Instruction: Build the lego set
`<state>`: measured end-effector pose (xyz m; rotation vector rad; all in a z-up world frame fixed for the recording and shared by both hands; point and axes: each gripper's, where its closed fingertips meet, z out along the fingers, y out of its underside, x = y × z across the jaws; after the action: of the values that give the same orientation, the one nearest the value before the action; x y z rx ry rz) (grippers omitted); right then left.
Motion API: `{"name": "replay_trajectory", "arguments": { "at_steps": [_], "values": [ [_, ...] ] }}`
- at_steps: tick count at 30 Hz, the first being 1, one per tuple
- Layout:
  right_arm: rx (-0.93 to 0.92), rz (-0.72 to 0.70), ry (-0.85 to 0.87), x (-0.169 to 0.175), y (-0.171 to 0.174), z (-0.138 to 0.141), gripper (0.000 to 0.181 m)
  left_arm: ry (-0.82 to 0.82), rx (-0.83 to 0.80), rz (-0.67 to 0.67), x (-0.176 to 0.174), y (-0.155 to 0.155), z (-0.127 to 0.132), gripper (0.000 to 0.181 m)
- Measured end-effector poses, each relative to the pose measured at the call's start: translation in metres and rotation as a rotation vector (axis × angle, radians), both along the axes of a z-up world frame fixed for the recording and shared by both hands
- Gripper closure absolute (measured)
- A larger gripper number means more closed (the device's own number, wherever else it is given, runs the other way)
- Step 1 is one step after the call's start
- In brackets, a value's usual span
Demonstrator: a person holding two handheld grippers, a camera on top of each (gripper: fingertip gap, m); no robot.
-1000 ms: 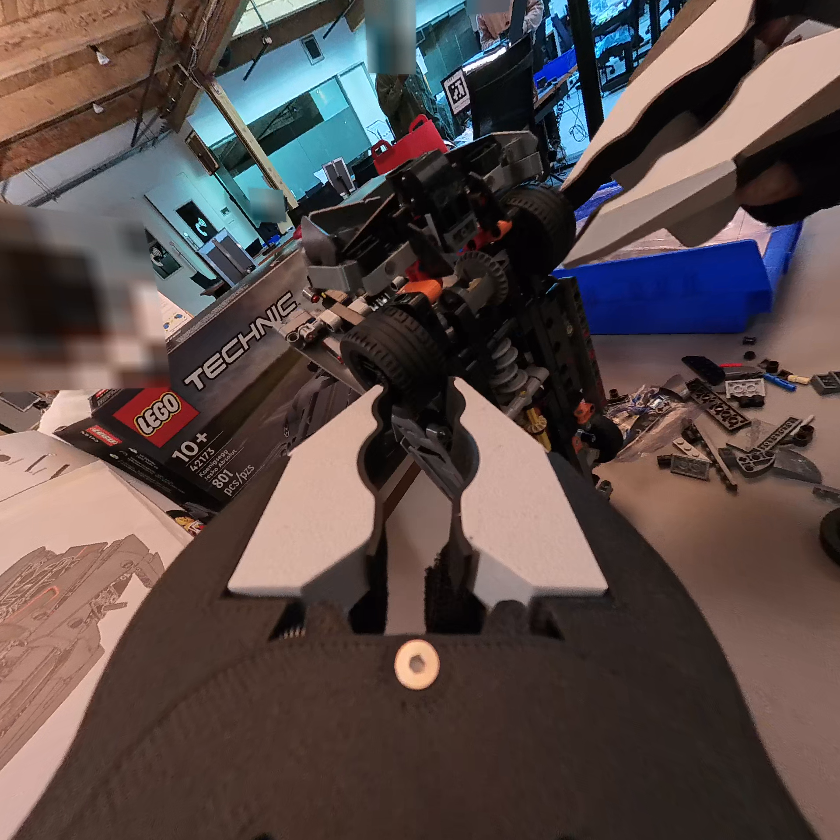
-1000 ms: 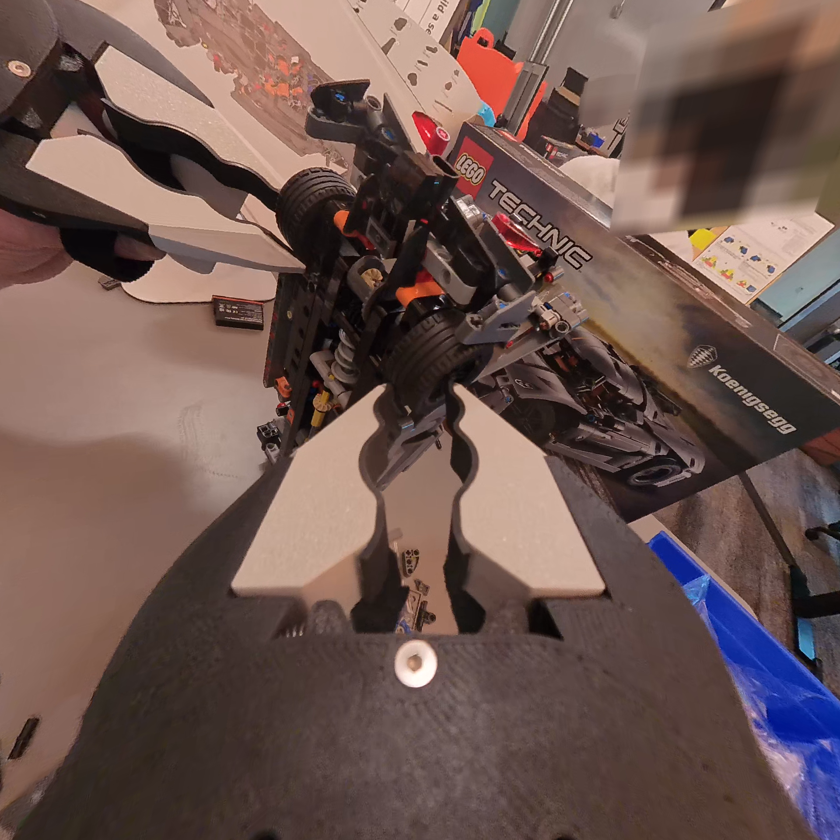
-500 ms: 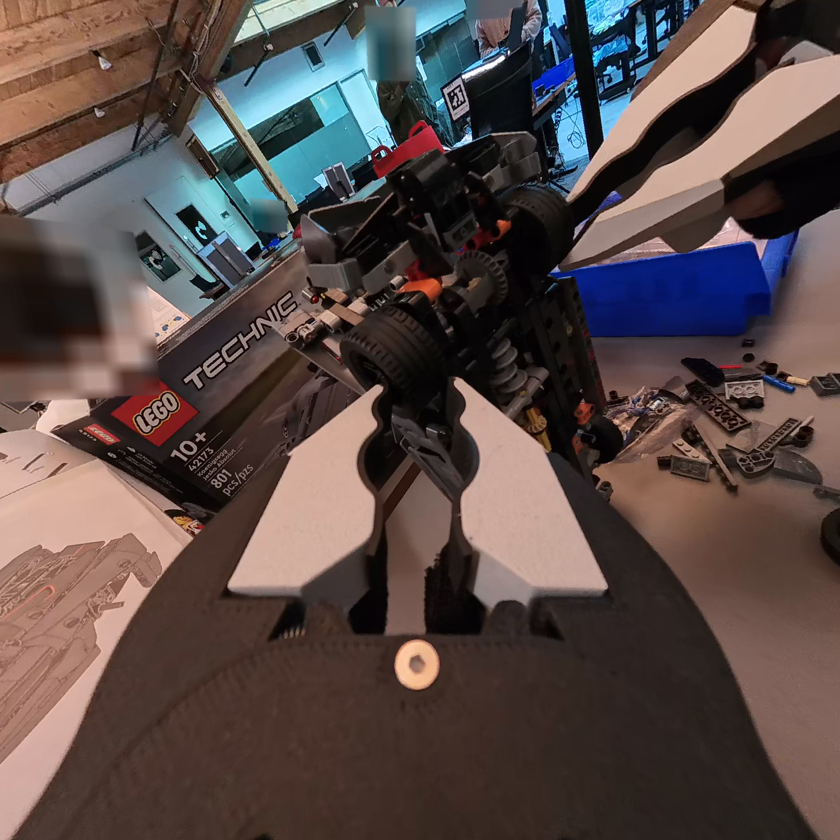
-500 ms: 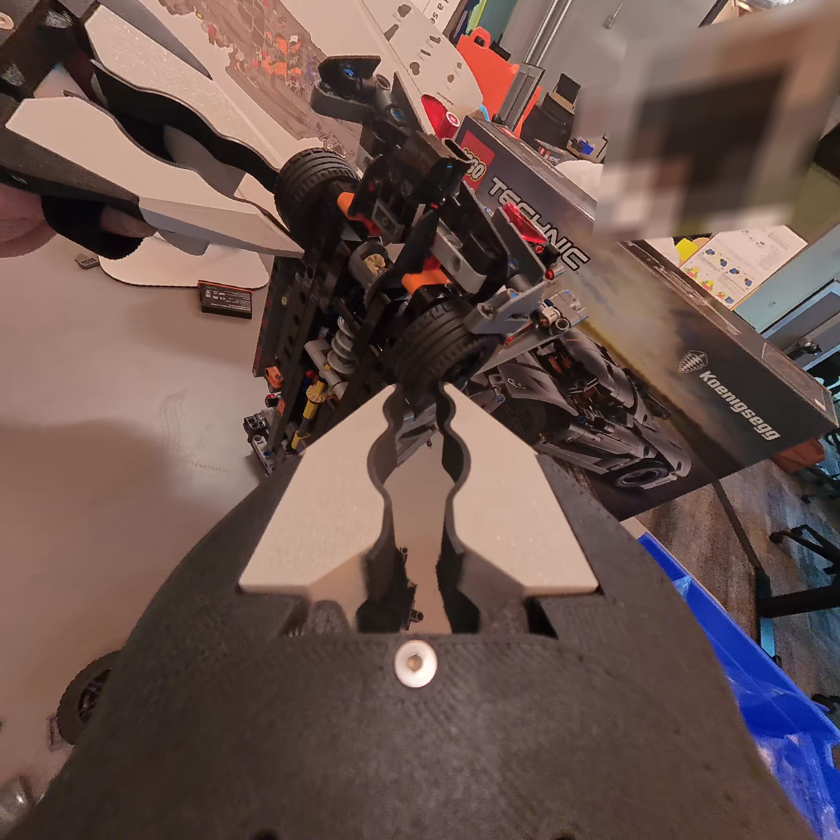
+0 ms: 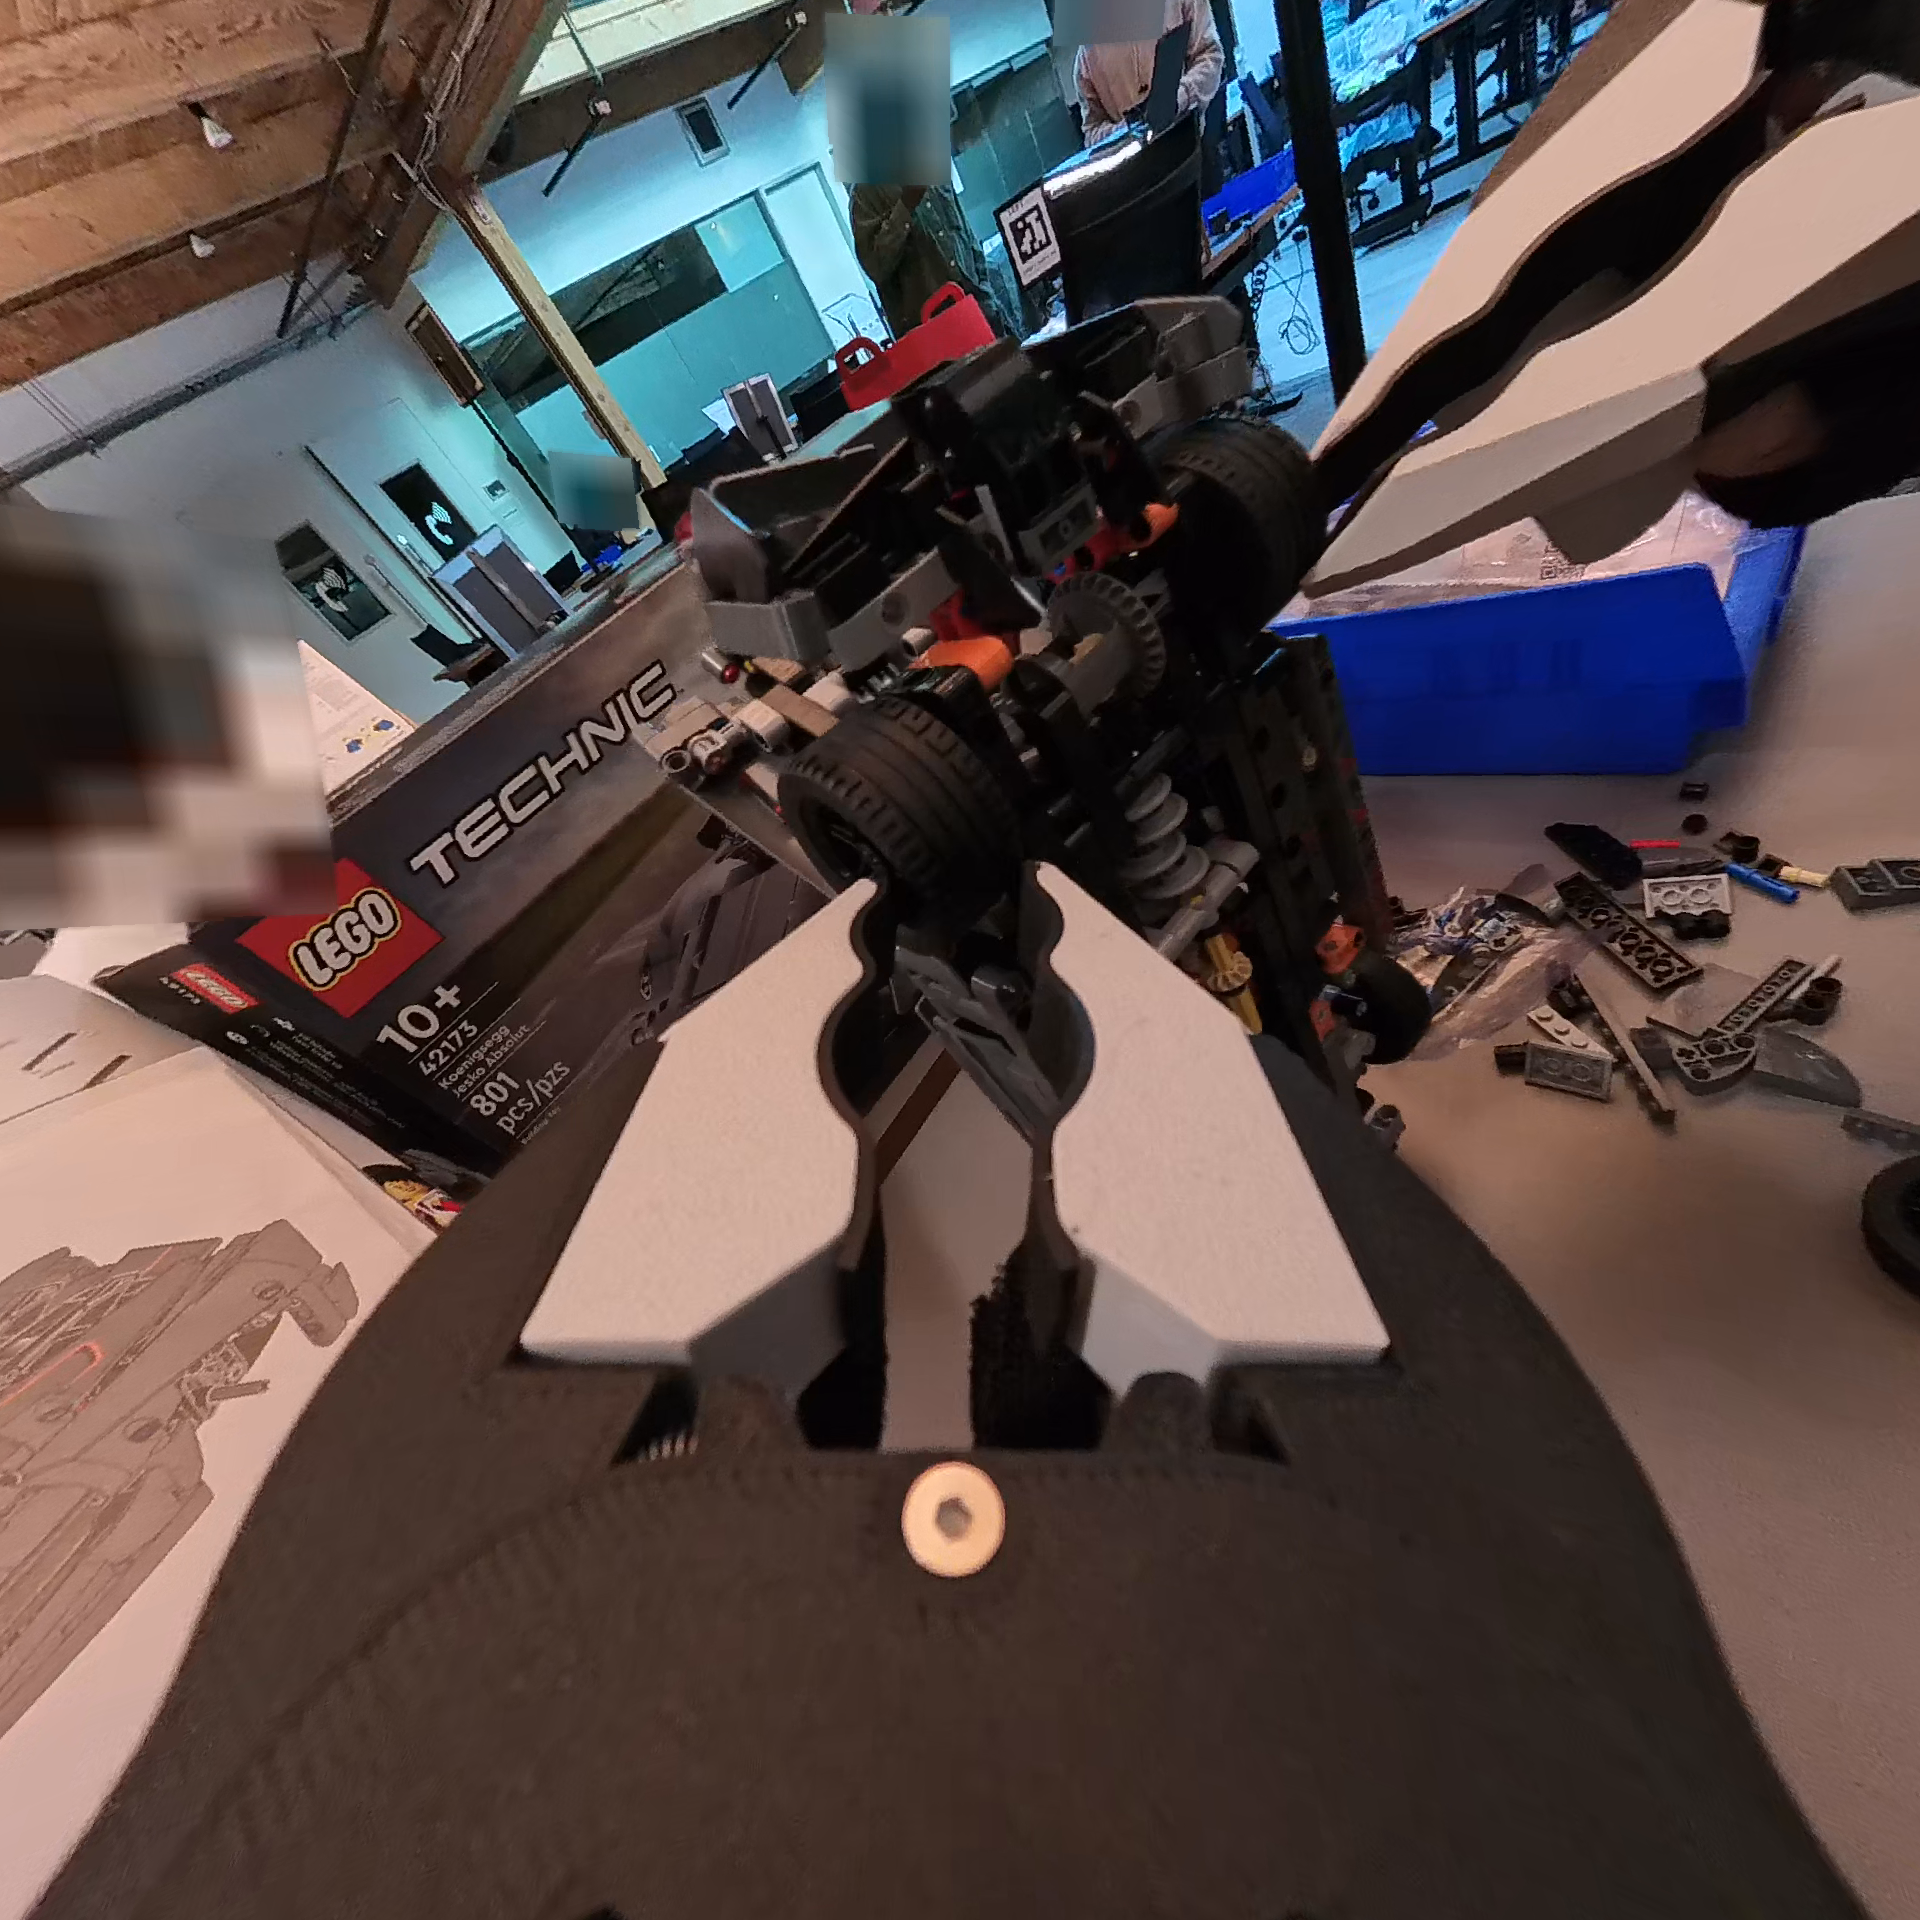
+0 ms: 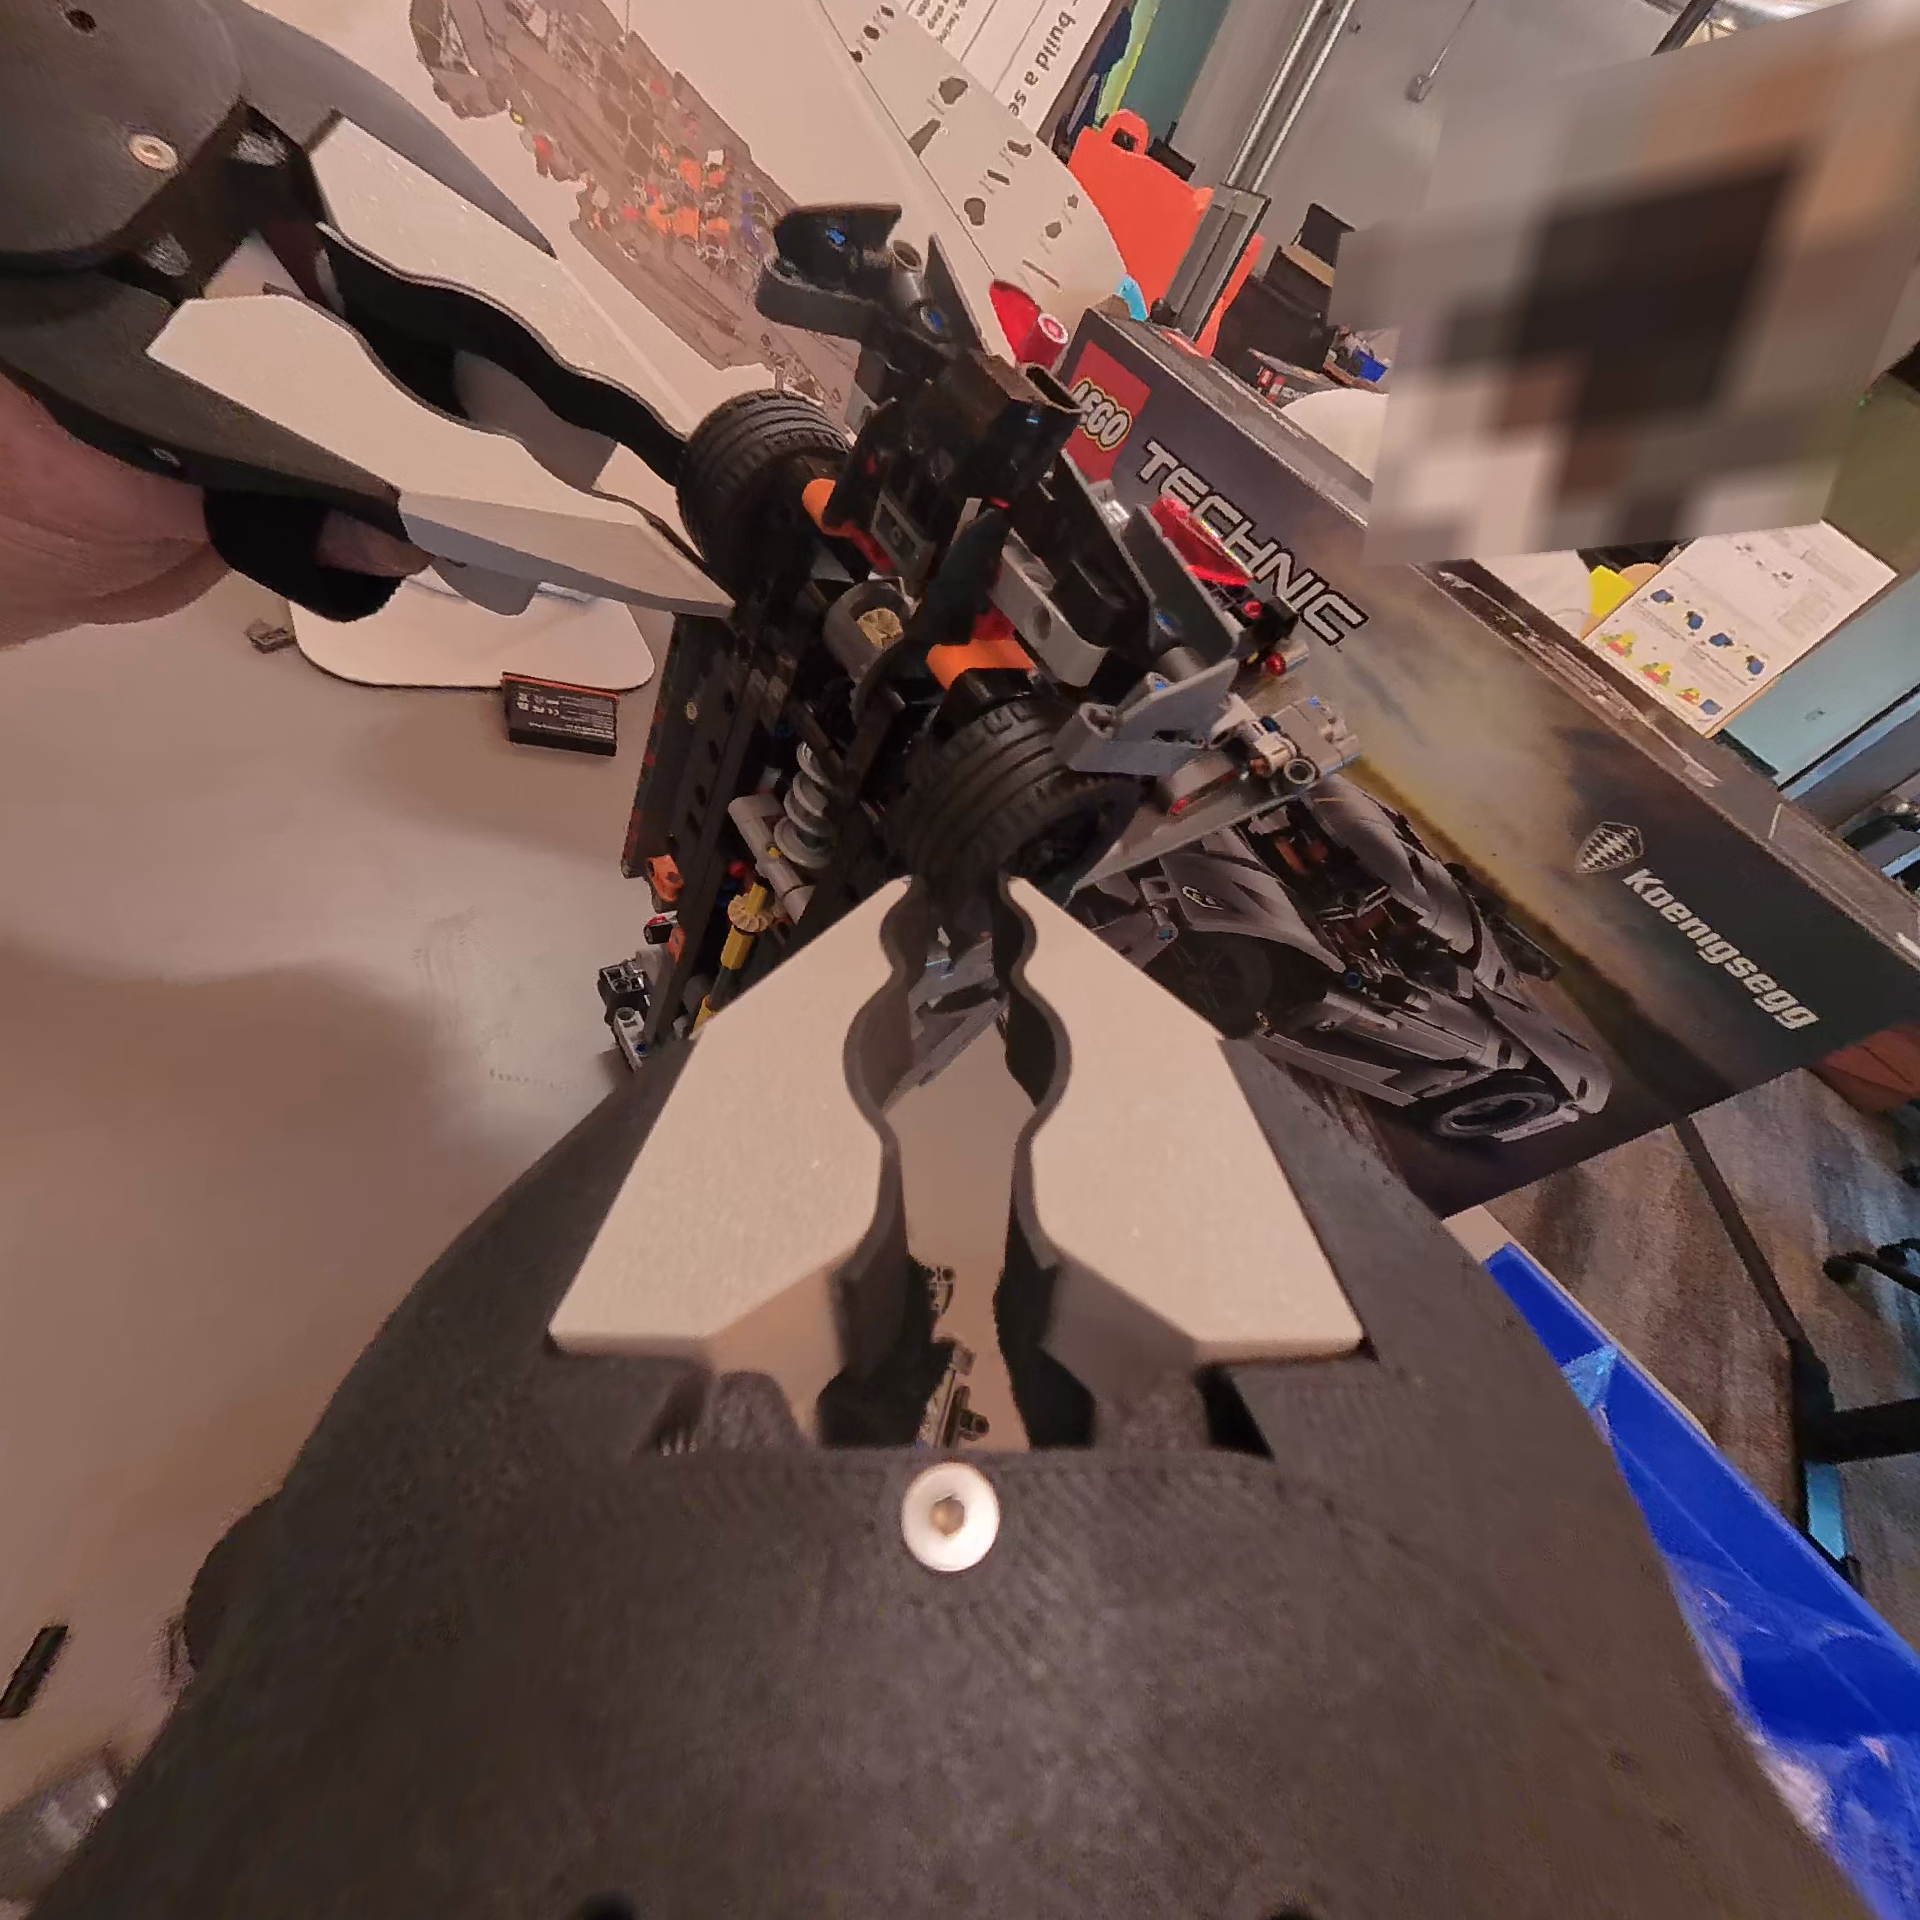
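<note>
Up on end: half-built black and grey brick car (image 5: 1091,623), long black chassis beam rising steeply from the pale tabletop (image 5: 1558,1299), leaning a little, lower end seemingly resting on the surface. Topmost, an axle with two black rubber tyres, plus a grey coil spring (image 5: 1164,842), orange connectors and a black gear in the open gut. No bodywork over most of it yet; plenty left to build, by the look.

Left gripper (image 5: 956,883) right under the nearer tyre (image 5: 899,810), pale fingers drawn close and nipping a slim dark grey panel hanging off the car. Right gripper (image 6: 958,885) at the opposite tyre, fingers likewise nearly together, clamped on a grey strip of the same model. So: one hold at each end of that axle, car dead ahead of both sets of fingers, neither nearer than the other.

Key point for any turn or lay-down: both grips high and on thin pieces, weight running down the long beam. Probably best swung about that lower end, both sides together; otherwise a real risk of popping a panel off.

Behind the car, dark printed cardboard set box (image 5: 499,831). To its left, white instruction sheet (image 5: 156,1351). To its right, blue plastic bin (image 5: 1538,686), and nearer the base, scattered loose dark pieces (image 5: 1662,966).
</note>
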<state>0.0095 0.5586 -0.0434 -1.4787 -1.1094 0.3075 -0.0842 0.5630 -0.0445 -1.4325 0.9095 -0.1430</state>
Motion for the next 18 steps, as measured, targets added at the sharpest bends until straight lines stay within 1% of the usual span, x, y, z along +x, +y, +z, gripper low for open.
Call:
{"name": "replay_trajectory", "arguments": {
  "at_steps": [11,18],
  "values": [
    [-0.018,0.027,0.04,-0.0027,-0.0053,0.0049,0.172,-0.002,0.0,-0.022,-0.0023,0.0001,0.0,0.161],
    [-0.024,0.029,0.024,-0.0004,-0.002,-0.0002,0.174,0.003,0.007,-0.024,-0.0016,-0.0005,0.0002,0.161]
  ]
}}
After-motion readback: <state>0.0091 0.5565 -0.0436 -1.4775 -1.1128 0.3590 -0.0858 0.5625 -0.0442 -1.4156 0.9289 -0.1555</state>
